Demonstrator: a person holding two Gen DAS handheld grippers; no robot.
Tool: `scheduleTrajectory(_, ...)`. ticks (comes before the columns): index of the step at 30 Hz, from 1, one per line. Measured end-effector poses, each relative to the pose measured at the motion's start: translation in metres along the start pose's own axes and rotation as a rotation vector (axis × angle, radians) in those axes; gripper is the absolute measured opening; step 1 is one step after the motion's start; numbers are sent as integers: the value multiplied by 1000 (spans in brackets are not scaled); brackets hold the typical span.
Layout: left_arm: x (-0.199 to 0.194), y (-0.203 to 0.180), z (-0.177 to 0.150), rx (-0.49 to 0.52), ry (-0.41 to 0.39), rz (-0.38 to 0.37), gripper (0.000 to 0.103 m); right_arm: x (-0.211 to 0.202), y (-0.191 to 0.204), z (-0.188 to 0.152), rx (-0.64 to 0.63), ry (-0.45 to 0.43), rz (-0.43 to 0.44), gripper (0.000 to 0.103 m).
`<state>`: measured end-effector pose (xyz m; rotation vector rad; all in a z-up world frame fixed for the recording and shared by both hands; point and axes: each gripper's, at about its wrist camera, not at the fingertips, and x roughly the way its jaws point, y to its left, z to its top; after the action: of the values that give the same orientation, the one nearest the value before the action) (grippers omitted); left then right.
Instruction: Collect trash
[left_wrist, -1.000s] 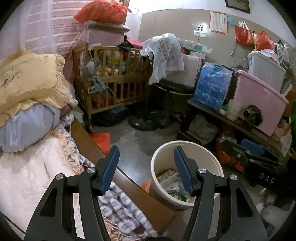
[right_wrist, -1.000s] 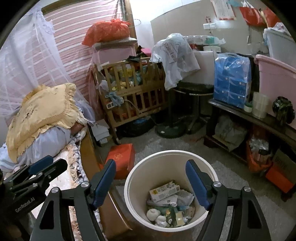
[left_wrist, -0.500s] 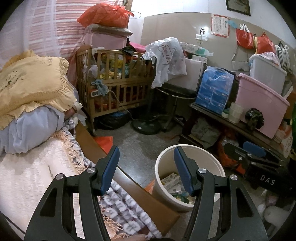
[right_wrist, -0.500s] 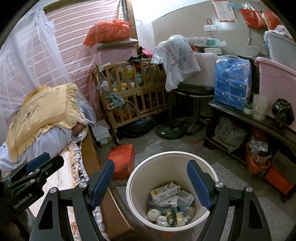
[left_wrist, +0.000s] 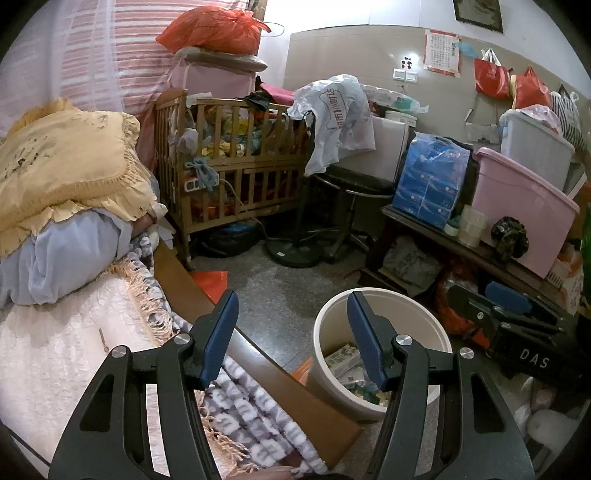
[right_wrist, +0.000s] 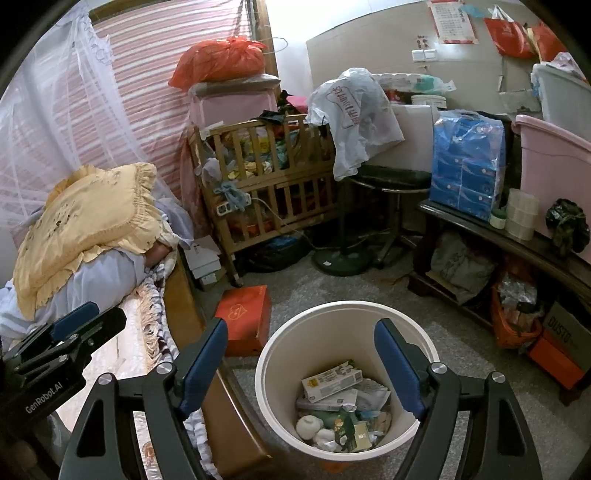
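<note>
A cream round trash bin (right_wrist: 347, 321) stands on the floor beside the bed; it also shows in the left wrist view (left_wrist: 406, 306). It holds cartons, wrappers and crumpled paper (right_wrist: 340, 402). My right gripper (right_wrist: 301, 365) is open and empty, above the bin's near side. My left gripper (left_wrist: 293, 339) is open and empty, over the bed's wooden edge (left_wrist: 280, 380), left of the bin. The left gripper also appears at the left of the right wrist view (right_wrist: 66, 339).
A bed with a white cover (left_wrist: 55, 354), a yellow pillow (left_wrist: 62, 166) and a fringed blanket (left_wrist: 255, 417) lies left. A red box (right_wrist: 245, 317) sits on the floor. A wooden crib (left_wrist: 236, 173), a stool (left_wrist: 351, 184) and a low shelf with pink tubs (left_wrist: 524, 206) ring the floor.
Both grippers have pulled back and up a little from the bin, so it looks slightly smaller and lower. Both stay open and empty.
</note>
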<state>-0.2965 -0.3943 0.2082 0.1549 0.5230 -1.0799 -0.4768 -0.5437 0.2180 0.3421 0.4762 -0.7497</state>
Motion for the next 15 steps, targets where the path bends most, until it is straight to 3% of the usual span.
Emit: scheduleTrajectory(15, 0, 2, 0, 1, 0, 3, 60, 6, 2, 0, -6, 11, 4, 81)
